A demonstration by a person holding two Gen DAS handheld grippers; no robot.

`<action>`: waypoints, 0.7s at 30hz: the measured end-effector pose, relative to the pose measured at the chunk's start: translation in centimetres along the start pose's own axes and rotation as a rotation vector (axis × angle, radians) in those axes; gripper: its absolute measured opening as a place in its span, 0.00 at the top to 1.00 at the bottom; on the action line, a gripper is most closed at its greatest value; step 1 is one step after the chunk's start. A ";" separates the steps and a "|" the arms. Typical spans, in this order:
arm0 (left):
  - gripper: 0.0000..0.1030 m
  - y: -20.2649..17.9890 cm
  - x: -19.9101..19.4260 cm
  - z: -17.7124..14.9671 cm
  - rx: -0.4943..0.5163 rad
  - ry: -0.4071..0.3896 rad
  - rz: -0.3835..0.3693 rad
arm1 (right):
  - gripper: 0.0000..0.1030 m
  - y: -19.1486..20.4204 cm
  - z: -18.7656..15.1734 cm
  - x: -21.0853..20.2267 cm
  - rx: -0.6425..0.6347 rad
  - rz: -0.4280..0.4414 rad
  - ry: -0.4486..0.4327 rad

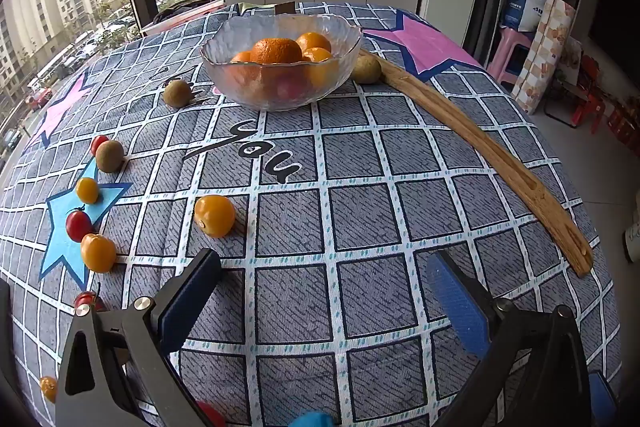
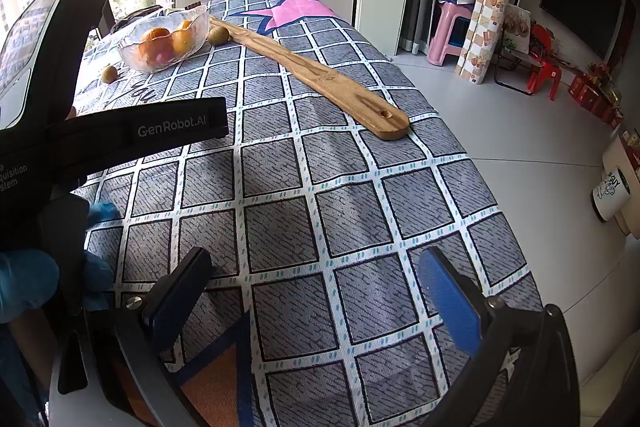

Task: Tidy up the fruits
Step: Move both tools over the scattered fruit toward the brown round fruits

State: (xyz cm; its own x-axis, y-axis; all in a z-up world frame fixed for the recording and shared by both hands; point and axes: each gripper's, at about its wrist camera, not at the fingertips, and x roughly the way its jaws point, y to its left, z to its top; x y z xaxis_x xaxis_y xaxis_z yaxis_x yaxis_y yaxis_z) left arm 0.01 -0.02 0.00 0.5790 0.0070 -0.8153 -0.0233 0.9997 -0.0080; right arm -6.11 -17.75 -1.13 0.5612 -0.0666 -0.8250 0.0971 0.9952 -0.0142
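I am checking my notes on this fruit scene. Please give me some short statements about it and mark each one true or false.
1. The glass bowl holds oranges. True.
2. The left claw grips a yellow tomato. False: it is open and empty; the nearest yellow tomato lies on the tablecloth ahead of it.
3. A wooden board lies to the right of the bowl. True.
4. All kiwis are inside the bowl. False: one kiwi lies beside the bowl, touching the board, and others lie on the cloth.
5. The right claw is open and holds nothing. True.
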 end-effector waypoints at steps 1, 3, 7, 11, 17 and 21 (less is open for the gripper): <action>0.00 0.0 0.0 0.0 0.000 0.001 0.000 | 0.00 0.0 0.0 0.0 -0.001 -0.001 -0.001; 0.00 0.0 0.0 0.1 0.012 0.019 -0.008 | 0.00 0.0 0.0 0.0 -0.001 -0.001 -0.001; 0.00 0.4 -2.1 -0.3 0.009 0.041 -0.018 | 0.00 0.0 0.0 0.0 -0.001 -0.001 -0.001; 0.00 3.1 -8.2 -1.0 0.022 -0.083 -0.039 | 0.00 0.0 0.0 0.0 -0.007 0.000 -0.001; 0.00 9.0 -14.6 -4.1 0.030 -0.150 -0.025 | 0.00 1.4 -0.8 -1.2 -0.095 0.047 0.044; 0.00 13.1 -16.3 -7.7 -0.020 -0.120 0.035 | 0.00 3.5 -2.4 -3.7 -0.192 0.126 0.029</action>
State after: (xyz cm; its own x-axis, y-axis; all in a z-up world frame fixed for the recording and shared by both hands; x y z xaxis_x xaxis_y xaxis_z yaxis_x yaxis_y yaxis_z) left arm -15.97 12.79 8.71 0.6710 0.0461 -0.7400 -0.0608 0.9981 0.0070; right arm -9.84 -13.87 0.56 0.5352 0.0581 -0.8427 -0.1319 0.9911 -0.0154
